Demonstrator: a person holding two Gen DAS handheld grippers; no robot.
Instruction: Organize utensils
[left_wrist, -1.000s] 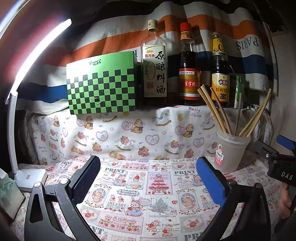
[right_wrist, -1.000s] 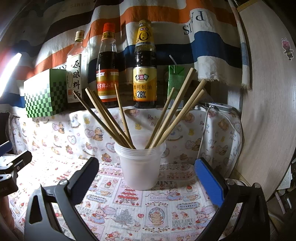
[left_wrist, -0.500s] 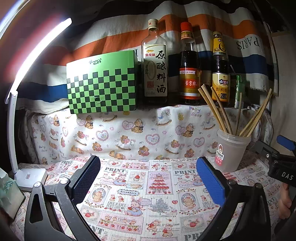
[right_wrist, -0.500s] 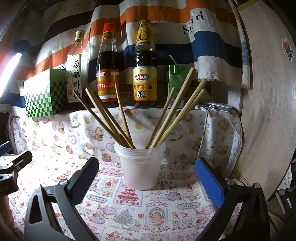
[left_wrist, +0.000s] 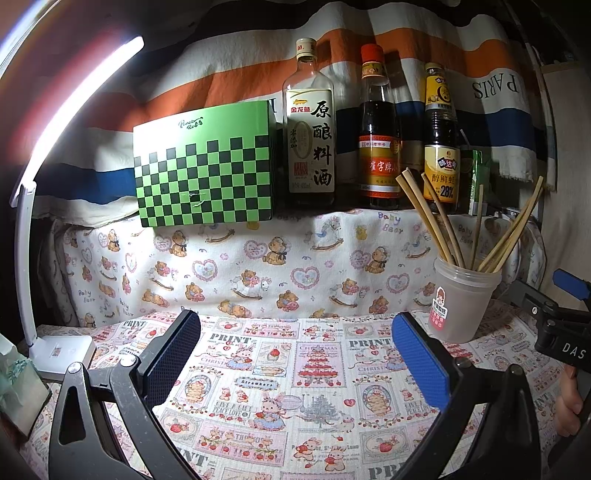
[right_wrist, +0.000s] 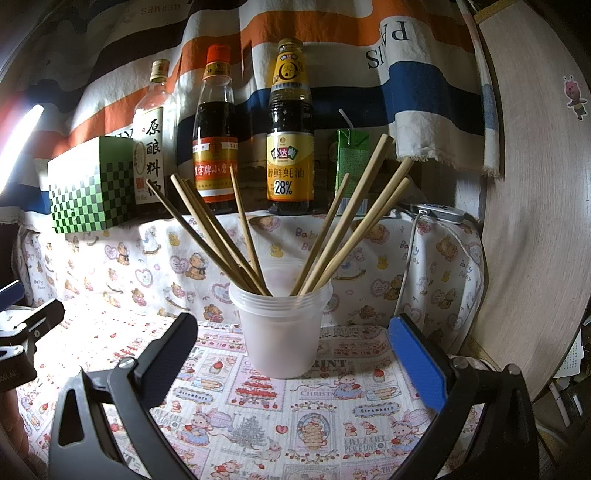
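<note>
A translucent plastic cup (right_wrist: 281, 332) stands on the printed tablecloth and holds several wooden chopsticks (right_wrist: 354, 225) fanned left and right. My right gripper (right_wrist: 295, 354) is open and empty, the cup just beyond and between its jaws. In the left wrist view the cup (left_wrist: 461, 302) sits at the right, beyond the right finger. My left gripper (left_wrist: 295, 354) is open and empty over the bare cloth. The right gripper's body (left_wrist: 561, 321) shows at the right edge of that view.
On a raised ledge behind stand a green checkered box (left_wrist: 205, 166), three sauce bottles (left_wrist: 380, 136) and a green carton (right_wrist: 351, 166). A white desk lamp (left_wrist: 59, 347) stands at the left. A wooden panel (right_wrist: 535, 221) closes the right side.
</note>
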